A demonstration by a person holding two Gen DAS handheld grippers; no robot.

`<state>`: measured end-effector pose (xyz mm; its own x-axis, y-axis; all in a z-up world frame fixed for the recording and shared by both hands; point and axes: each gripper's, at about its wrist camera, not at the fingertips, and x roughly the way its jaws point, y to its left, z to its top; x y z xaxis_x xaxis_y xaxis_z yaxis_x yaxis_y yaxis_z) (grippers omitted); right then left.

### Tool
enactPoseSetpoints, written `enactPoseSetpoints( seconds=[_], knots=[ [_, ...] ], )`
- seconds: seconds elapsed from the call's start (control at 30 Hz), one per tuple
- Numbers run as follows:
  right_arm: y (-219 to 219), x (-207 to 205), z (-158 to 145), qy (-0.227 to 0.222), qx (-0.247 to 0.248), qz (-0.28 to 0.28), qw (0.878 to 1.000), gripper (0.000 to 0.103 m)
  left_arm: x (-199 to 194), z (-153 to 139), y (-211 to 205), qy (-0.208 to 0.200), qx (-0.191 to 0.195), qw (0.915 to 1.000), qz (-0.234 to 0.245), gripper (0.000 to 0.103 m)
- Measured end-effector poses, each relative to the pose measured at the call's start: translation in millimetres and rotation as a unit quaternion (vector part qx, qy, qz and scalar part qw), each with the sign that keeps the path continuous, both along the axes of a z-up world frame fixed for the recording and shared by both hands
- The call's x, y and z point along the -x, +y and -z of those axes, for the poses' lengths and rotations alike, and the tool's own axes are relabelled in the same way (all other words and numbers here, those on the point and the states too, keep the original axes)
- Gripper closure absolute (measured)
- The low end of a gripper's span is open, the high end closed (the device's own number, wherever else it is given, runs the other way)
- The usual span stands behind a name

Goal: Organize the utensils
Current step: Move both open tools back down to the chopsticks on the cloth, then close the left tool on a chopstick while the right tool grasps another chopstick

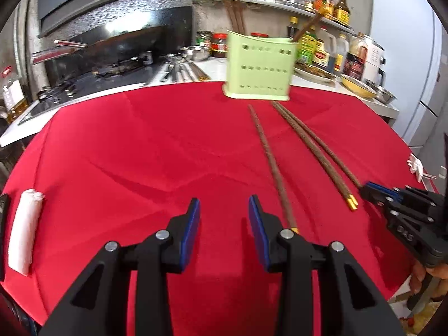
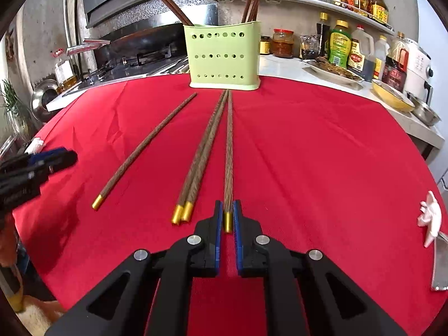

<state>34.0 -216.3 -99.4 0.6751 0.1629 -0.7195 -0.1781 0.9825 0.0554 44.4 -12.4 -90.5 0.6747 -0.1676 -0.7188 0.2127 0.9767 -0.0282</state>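
A green perforated holder [image 2: 224,56] stands at the far edge of the red cloth, with several brown gold-tipped chopsticks upright in it; it also shows in the left wrist view [image 1: 259,68]. My right gripper [image 2: 228,205] is shut on the gold-capped end of one chopstick [image 2: 229,151] that lies pointing at the holder. A pair of chopsticks [image 2: 201,156] lies just left of it, and a single chopstick [image 2: 145,148] further left. My left gripper [image 1: 224,204] is open and empty above the cloth, left of the single chopstick [image 1: 268,162].
The red cloth [image 2: 322,168] covers a round table. A stove with a wok [image 2: 140,42] is behind on the left. Sauce bottles [image 2: 340,44], plates and bowls [image 2: 392,98] line the counter on the right. A white roll [image 1: 23,232] lies at the cloth's left edge.
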Motion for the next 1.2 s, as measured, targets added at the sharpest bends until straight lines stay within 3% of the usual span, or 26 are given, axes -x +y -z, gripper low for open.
enactPoseSetpoints(
  seconds=[0.23, 0.4, 0.6, 1.03, 1.2],
  knots=[
    [-7.1, 5.2, -0.8, -0.004, 0.018, 0.025, 1.0, 0.096, 1.7, 7.7, -34.6, 0.026, 0.012, 0.9982, 0.054, 0.068],
    [-25.7, 7.9, -0.5, 0.001, 0.007, 0.045, 0.999, 0.096, -4.9, 18.0, -48.1, 0.045, -0.002, 0.9973, 0.059, 0.068],
    [-26.1, 10.8, -0.1, -0.004, -0.004, 0.035, 0.999, 0.096, -3.3, 22.2, -57.4, 0.031, -0.056, 0.9964, 0.056, 0.095],
    [-12.4, 27.3, 1.3, -0.013, 0.005, 0.015, 1.0, 0.091, 14.8, 21.6, -37.0, 0.022, -0.08, 0.9954, 0.049, 0.096],
    [-7.2, 29.9, 2.6, -0.027, 0.016, 0.02, 0.999, 0.095, 17.2, 21.8, -40.2, 0.01, -0.095, 0.9938, 0.056, 0.096]
  ],
)
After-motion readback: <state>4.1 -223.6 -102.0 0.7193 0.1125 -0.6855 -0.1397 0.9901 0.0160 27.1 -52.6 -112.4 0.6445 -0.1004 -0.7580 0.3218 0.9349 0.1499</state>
